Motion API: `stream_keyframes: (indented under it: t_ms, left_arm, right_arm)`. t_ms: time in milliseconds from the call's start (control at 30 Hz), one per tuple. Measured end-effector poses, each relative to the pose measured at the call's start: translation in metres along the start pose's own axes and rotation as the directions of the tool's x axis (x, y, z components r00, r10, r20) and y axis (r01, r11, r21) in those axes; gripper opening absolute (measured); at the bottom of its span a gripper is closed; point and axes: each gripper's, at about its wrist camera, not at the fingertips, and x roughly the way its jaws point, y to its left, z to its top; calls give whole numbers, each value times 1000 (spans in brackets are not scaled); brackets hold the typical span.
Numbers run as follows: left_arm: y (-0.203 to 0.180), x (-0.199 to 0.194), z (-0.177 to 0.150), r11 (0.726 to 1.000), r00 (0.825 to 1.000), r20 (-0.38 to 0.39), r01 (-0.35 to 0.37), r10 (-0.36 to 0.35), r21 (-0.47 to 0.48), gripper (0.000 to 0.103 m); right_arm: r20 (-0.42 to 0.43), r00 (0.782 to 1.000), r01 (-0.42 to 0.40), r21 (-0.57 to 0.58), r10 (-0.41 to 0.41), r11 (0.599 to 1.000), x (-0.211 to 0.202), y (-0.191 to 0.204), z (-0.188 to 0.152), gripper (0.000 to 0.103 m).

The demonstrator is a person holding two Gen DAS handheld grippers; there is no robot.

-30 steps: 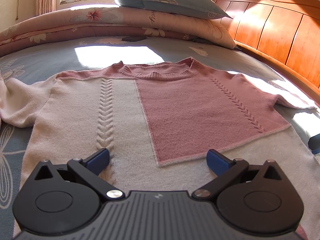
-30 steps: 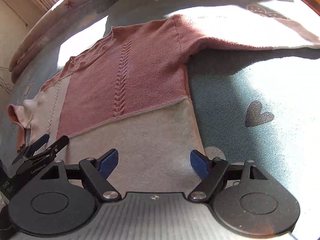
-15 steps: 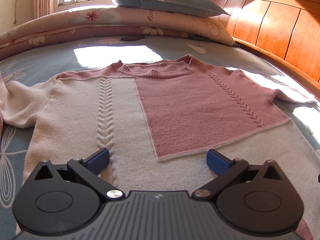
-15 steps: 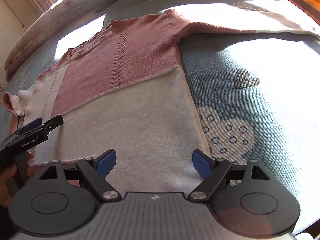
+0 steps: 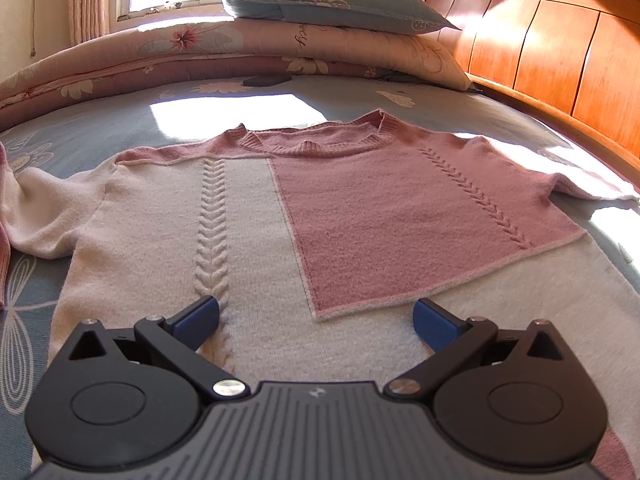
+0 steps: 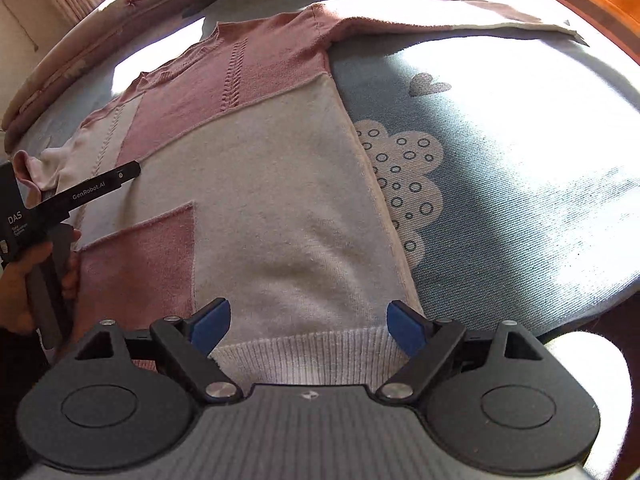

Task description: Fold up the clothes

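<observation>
step: reaching for hem, no fold yet | pink-and-cream cable-knit sweater flat on blue bed | left tongs wide, empty | right tongs wide, empty, over sweater's ribbed hem | next: both pinch hem corners, judged

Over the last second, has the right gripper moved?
Yes. The right gripper has drawn back along the sweater to its ribbed hem; the cloud print shows alongside.

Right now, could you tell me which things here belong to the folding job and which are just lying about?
For the job:
- sweater, spread flat
- left hand-held gripper, open
- right hand-held gripper, open over the ribbed hem

Lying about:
- pillow
- rolled quilt
- dark flat object
- headboard
</observation>
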Motion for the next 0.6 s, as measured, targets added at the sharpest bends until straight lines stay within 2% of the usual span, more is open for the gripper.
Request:
stream_keyframes:
  t_ms: [67, 133, 200, 300, 367, 467, 600]
  left_arm:
    - [0, -1, 0, 1000, 1000, 1, 1, -1, -1, 102]
    - [1, -1, -1, 1000, 1000, 1, 3, -3, -1, 102]
    - [1, -1, 0, 1000, 1000, 1, 4, -4, -2, 102]
    - [0, -1, 0, 1000, 1000, -2, -2, 2, 0, 102]
    - [-2, 0, 0, 1000, 1000, -3, -9, 9, 6, 102]
    - [-1, -1, 0, 1000, 1000, -2, -7, 7, 3, 102]
    - [0, -1, 0, 1000, 1000, 0, 1, -1, 1, 102]
  right_arm:
    - [30, 999, -34, 15, 33, 999, -2, 2, 2, 89]
    - [7, 998, -56, 59, 56, 997, 5, 0, 2, 89]
    - [-20, 999, -35, 67, 37, 997, 12, -3, -2, 89]
    - [11, 1000, 19, 84, -20, 996, 6, -10, -3, 89]
    - [39, 998, -44, 119, 39, 992, 1, -11, -3, 89]
    - [47, 992, -122, 79, 118, 989, 2, 8, -1, 89]
    - [3, 995, -101, 18, 101, 995, 16, 27, -5, 89]
